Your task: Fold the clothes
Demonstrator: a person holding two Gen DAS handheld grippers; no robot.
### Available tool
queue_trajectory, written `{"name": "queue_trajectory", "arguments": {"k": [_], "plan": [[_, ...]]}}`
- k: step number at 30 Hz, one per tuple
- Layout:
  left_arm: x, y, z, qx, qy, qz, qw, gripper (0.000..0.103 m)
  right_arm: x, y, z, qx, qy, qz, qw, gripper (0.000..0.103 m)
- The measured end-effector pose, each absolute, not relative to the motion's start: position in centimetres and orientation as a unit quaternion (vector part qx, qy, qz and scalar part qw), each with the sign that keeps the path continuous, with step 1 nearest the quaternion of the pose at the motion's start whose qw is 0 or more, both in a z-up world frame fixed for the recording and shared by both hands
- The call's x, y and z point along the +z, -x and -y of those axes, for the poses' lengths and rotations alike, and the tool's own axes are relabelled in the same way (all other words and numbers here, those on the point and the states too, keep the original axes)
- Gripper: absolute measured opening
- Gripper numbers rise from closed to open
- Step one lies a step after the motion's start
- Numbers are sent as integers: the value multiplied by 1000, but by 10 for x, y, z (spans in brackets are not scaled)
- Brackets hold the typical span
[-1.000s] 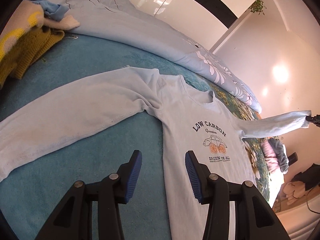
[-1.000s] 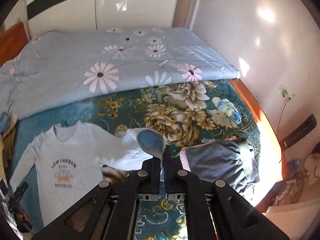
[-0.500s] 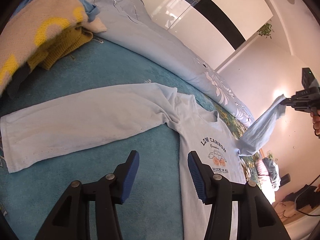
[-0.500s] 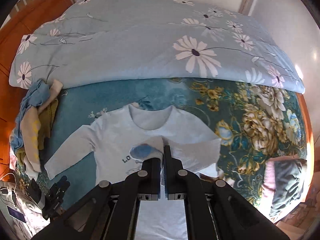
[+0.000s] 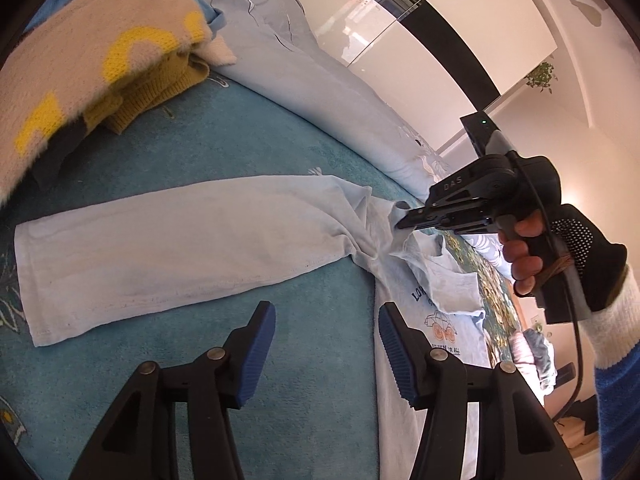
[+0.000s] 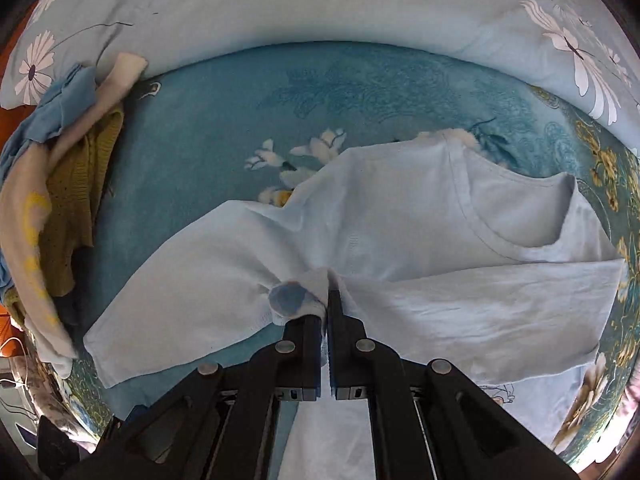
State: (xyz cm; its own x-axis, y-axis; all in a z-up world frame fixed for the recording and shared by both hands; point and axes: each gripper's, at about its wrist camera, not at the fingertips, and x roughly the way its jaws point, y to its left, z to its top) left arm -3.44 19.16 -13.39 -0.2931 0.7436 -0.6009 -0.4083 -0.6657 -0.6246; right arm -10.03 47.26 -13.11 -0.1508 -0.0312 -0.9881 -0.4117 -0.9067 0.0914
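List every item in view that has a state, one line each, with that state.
light blue shirt: flat on the bed, front up, partly folded
right sleeve: folded across the chest, cuff pinched
left sleeve: spread flat, unfolded
right tool: shut on the cuff
left tool: open, empty, above the bed
clothes pile: heaped, unfolded

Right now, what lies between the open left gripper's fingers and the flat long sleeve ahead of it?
In the left wrist view, only bare teal bedcover separates the left gripper from the flat sleeve; nothing else lies there.
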Motion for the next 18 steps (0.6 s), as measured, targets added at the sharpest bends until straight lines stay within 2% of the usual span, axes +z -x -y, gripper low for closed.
{"name": "queue_trajectory", "arguments": {"k": [4, 6, 8, 14, 18], "plan": [[-137, 34, -195, 786, 471, 168, 363, 58, -141, 104, -465, 738, 640, -191, 93, 4], [-138, 34, -197, 788, 474, 163, 358, 58, -137, 101, -464, 743, 633, -210, 52, 13], [-139, 34, -197, 791, 476, 158, 352, 58, -128, 94, -465, 753, 621, -218, 25, 48], [-129, 31, -187, 814, 455, 151, 328, 58, -88, 44, -494, 785, 575, -231, 2, 49], [-129, 28, -179, 826, 457, 139, 299, 58, -66, -13, -544, 811, 549, -199, 40, 49]]}}
